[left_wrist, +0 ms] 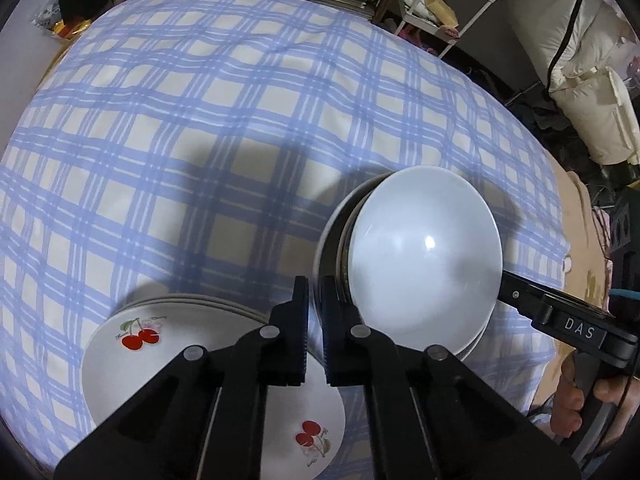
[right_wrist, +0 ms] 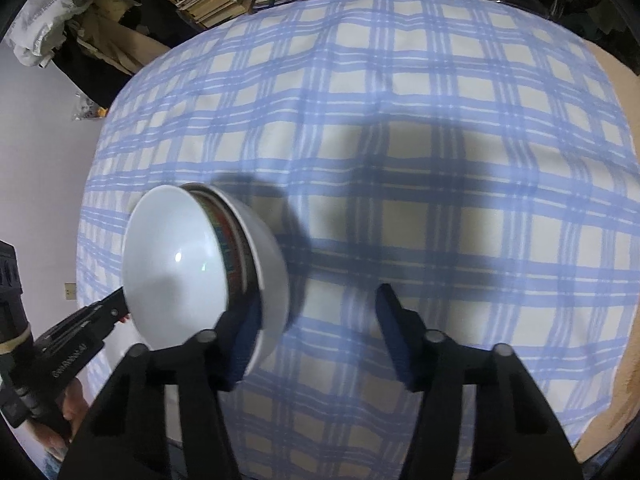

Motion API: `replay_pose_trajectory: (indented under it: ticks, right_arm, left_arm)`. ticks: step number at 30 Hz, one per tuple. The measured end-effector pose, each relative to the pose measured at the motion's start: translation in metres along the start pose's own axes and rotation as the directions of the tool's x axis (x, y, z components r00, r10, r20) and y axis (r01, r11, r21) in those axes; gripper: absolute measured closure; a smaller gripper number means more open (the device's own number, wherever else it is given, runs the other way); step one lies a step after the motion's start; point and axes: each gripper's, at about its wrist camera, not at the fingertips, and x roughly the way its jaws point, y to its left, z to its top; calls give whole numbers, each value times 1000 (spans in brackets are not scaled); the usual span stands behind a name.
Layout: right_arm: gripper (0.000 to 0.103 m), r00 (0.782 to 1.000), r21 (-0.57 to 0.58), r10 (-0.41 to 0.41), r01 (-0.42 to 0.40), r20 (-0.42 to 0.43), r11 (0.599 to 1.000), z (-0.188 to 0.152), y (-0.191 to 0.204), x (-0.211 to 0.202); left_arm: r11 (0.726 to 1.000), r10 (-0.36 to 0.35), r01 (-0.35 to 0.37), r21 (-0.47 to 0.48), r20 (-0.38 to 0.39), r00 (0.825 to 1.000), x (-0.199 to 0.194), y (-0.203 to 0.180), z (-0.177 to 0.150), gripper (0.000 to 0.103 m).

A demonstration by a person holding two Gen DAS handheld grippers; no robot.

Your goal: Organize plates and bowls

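Observation:
A stack of nested bowls (left_wrist: 424, 256), white on top with a patterned one between, stands on the checked cloth; it also shows in the right wrist view (right_wrist: 176, 268). My left gripper (left_wrist: 315, 312) is shut on the stack's outer bowl rim at its left side. My right gripper (right_wrist: 316, 332) is open, its left finger (right_wrist: 244, 344) against the stack's right side, nothing between the fingers. A stack of white plates (left_wrist: 168, 344) with red cherry prints lies under my left gripper.
The blue-and-cream checked tablecloth (left_wrist: 200, 120) covers the table. Books and a white wire rack (left_wrist: 440, 4) stand behind the far edge. A cream padded jacket (left_wrist: 588, 68) hangs at the right.

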Motion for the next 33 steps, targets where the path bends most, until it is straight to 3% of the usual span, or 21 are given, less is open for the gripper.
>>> replay_pose_trajectory:
  ticks: [6,8,13,17,26,33]
  right_arm:
    - [54,1000,-15,-22,22,-6,1000,-1,12,6]
    - [71,1000,-30,-21,21,-4,999,-3,15,8]
    - [90,1000,-95,-15,16,11,995,-6,30,9]
    - [91,1000,-103,-27,26,-6,994,-4,35,10]
    - [91,998,59,29,-26,-55,998,1,20,17]
    - [91,1000,-32,-10,9,-21,999,-2,27,16]
  left_arm:
    - [996,85,-85,8,-47,995,16,-10,-4,99]
    - [997,80,-80,2,-23,997,13,-11,-6,99]
    - [998,54,-55,-29,-24,998,13,-5,-8,99]
    - [997,66,-67,-27,-34,997,14,-5,-7,99]
    - [997,55,-56,-43,-39,998,14,-5,-5,99]
    - [996,15,-18,-90,-40,999,14,1,-5,99]
